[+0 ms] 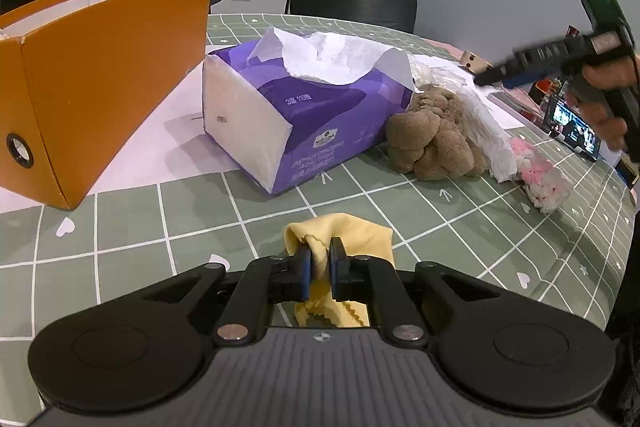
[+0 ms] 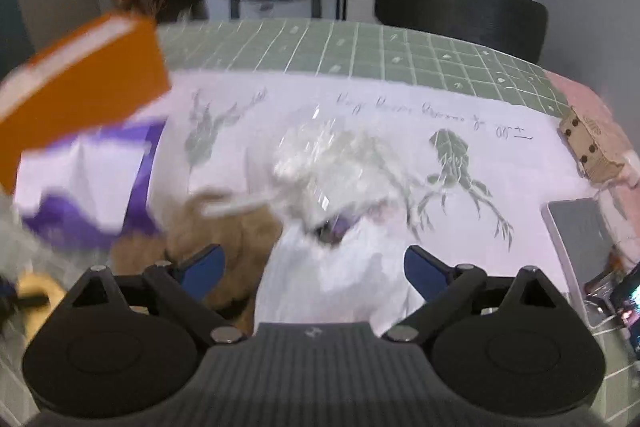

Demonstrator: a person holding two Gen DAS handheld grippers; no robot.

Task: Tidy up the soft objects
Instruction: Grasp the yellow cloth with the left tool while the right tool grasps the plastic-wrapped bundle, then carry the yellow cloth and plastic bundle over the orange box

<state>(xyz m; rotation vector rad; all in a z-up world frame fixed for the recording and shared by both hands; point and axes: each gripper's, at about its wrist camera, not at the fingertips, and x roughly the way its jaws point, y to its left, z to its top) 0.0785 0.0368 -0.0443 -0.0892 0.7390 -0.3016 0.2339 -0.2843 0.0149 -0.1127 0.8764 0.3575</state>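
While your left gripper [image 1: 320,259] pinches the yellow cloth [image 1: 340,231] low over the green checked surface [image 1: 160,223], its jaws stand narrow with the fabric bunched between them; your right gripper [image 2: 314,267] hangs with jaws wide and nothing in them, above the white plastic bag [image 2: 340,267]; the brown plush toy [image 1: 432,139] lies against the purple tissue pack [image 1: 304,107]; the orange box [image 1: 92,83] stands open at far left; the pink-and-white item [image 1: 540,179] lies just beside the bag.
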